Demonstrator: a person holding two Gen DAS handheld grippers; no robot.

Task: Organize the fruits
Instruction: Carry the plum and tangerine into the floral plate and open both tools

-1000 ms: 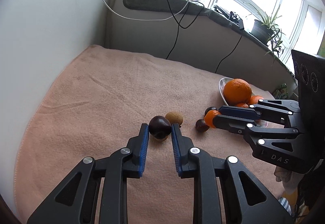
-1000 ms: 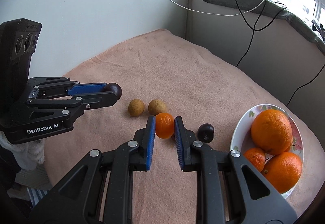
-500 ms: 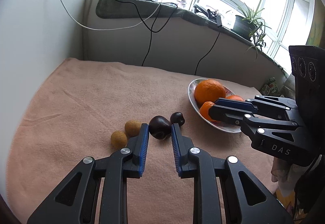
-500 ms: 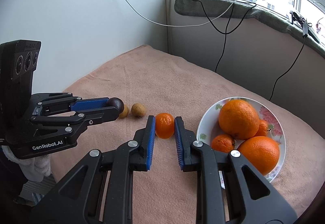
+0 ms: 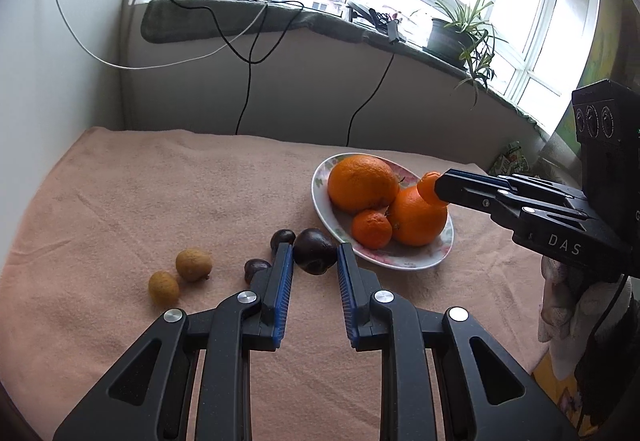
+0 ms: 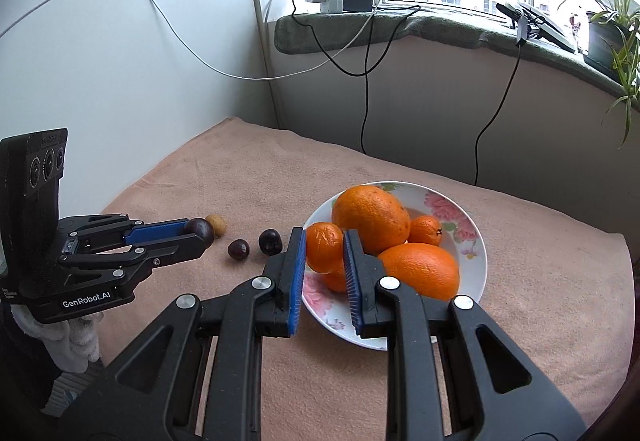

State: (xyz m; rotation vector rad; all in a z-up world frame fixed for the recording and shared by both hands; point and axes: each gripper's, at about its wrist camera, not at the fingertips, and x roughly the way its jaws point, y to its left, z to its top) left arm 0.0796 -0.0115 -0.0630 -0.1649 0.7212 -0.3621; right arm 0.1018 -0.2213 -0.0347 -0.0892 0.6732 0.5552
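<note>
Fruits were mid-sort: right gripper (image 6: 324, 255) pinched mandarin (image 6: 324, 251) above plate (image 6: 472, 241), likely to join oranges (image 6: 370, 217) there. Left gripper (image 5: 315, 261) clamped plum (image 5: 315, 251) just beside plate rim; two dark fruits (image 5: 282, 239) and longans (image 5: 193, 263) lay farther off on cloth (image 5: 160, 193).

A towel (image 5: 120, 201) covers the counter, with a wall to its left and a windowsill (image 5: 320, 21) behind it. A plate (image 6: 472, 253) sits on the towel's right part and holds two oranges (image 6: 372, 217) and two mandarins (image 5: 371, 229). Left of the plate lie two plums (image 6: 271, 241), and farther left two longans (image 5: 193, 264) side by side. The left gripper (image 5: 315, 261) holds a plum (image 5: 315, 251) just left of the plate. The right gripper (image 6: 325, 253) holds a mandarin (image 6: 324, 252) above the plate's near-left part. A potted plant (image 5: 460, 37) stands on the windowsill's right end.
</note>
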